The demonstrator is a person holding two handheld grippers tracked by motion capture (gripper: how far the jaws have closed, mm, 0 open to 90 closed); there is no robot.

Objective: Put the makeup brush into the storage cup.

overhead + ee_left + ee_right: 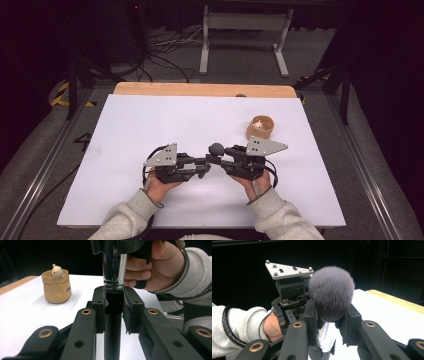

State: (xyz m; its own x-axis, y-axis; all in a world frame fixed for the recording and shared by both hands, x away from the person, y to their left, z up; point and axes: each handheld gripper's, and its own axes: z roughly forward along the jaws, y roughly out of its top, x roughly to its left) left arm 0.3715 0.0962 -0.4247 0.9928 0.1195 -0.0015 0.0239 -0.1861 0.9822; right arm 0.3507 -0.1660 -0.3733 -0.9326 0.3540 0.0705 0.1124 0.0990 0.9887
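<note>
From where I stand, the white desk has plenty of bare surface on every side of the work: wide open room to the left, ahead toward the wooden strip along its far edge, and to the right out to the desk's edge. The person's forearms come in over the near edge, and both hands sit close together near the middle, a little toward the front. The only other thing on the desk is a small tan pouch with a little pale figure peeking out of its top; it stands upright beyond the right hand, apart from it and out of the way of both hands. The makeup brush is held up between the two hands, above the desk. The left tongs are clamped shut on its black handle, and the right tongs are closed around the shiny ferrule just below the bristles. Its long axis runs along the line between the two hands, with the fluffy dark head at the right-hand end.
</note>
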